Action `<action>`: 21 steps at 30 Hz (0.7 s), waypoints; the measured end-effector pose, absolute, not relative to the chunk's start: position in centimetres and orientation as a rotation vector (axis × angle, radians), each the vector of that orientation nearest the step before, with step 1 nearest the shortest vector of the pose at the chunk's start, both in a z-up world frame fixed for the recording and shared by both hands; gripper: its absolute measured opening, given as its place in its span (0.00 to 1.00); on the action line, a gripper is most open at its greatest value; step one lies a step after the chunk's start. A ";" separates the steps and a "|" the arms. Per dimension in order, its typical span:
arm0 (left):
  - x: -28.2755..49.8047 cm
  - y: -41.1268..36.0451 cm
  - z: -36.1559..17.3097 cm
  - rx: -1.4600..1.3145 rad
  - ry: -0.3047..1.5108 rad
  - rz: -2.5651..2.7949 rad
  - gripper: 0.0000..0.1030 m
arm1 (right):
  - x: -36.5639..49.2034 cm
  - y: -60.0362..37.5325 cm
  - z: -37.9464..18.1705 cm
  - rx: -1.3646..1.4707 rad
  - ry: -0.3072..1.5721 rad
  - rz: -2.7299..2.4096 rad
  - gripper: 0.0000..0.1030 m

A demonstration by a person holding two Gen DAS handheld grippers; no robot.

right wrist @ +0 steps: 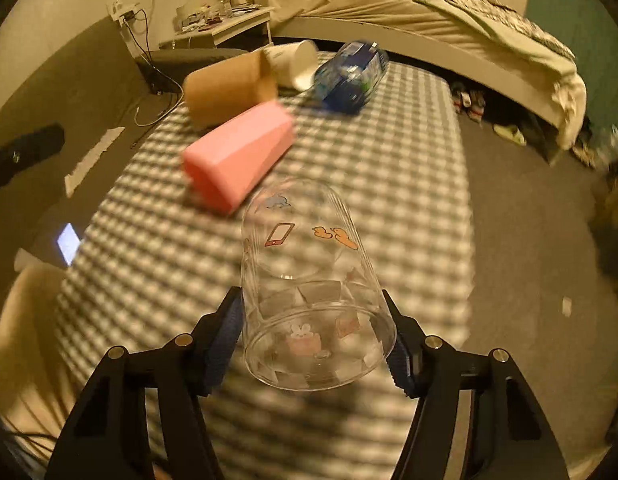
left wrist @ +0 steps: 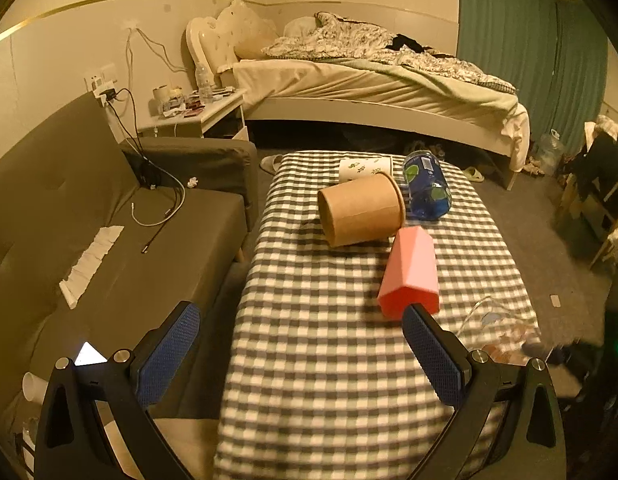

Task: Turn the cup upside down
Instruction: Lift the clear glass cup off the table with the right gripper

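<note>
Right wrist view: the right tongs point(right wrist: 315, 340) are gripping a clear plastic cup point(right wrist: 309, 280) printed with small cartoon pictures, the blue pads pressing on both sides near its rim. The cup is lying tilted in the tongs, its open mouth facing the camera and its base pointing away, above the near part of the checkered surface point(right wrist: 409, 152). Motion blur is softening this view.

Left wrist view: the left tongs point(left wrist: 301, 354) are standing wide apart and holding nothing, hovering over the near left edge of the surface. A pink cup point(left wrist: 409, 276) is lying on its side toward the right edge. A brown paper cup point(left wrist: 361, 210) is lying on its side beyond it, touching it. A blue bottle point(left wrist: 427, 184) and a white paper cup point(left wrist: 365, 168) are lying near the far edge.
</note>
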State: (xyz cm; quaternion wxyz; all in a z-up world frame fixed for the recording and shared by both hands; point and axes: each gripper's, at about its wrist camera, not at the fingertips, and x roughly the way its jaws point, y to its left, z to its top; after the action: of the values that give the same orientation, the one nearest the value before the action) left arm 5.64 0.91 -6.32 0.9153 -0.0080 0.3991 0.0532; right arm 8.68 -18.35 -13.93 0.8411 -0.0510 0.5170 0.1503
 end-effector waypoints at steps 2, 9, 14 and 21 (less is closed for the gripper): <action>4.7 1.5 -6.3 -0.017 0.822 0.110 1.00 | 7.1 -17.2 -14.7 -0.068 1.104 0.301 0.61; 1.9 4.2 -6.8 -0.021 0.830 0.139 1.00 | 3.8 -12.8 -16.6 -0.024 1.137 0.296 0.59; 0.8 5.3 -7.5 -0.043 0.839 0.158 1.00 | 3.2 -11.5 -17.7 -0.010 1.159 0.280 0.58; 0.3 4.9 -7.5 -0.042 0.843 0.157 1.00 | 2.4 -11.7 -16.6 -0.014 1.127 0.263 0.72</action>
State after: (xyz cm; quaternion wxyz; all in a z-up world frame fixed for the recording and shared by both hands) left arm 0.27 4.88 -7.49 0.9093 -0.0206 0.4085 0.0759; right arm 2.36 -11.72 -16.61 0.8373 -0.0068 0.5325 0.1241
